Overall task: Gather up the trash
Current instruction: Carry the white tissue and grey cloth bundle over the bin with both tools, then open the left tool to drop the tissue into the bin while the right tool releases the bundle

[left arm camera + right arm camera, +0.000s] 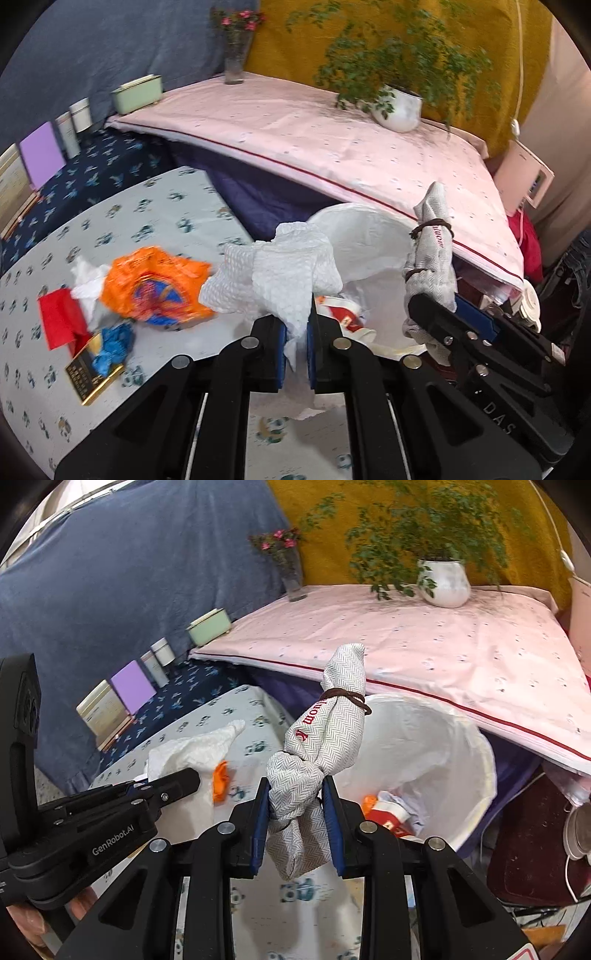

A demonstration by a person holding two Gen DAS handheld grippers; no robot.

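Note:
My left gripper (296, 338) is shut on a crumpled white paper towel (280, 269), held above the panda-print table edge. My right gripper (295, 812) is shut on a grey herringbone cloth bundle (325, 731) tied with brown bands; the bundle (430, 258) also shows at the right of the left wrist view. A white-lined trash bin (436, 746) stands just beyond both grippers, with a red-and-white wrapper (388, 814) and orange scrap inside. On the table lie an orange wrapper (155, 284), a red paper (59, 317), a blue crumpled piece (112, 345) and a gold-black packet (90, 373).
A pink-covered surface (332, 140) rises behind the bin, bearing a potted plant (399, 107), a flower vase (234, 55) and a green box (138, 92). Books and jars (40, 155) line the dark blue cloth at left. Cables and a pink device (524, 177) crowd the right side.

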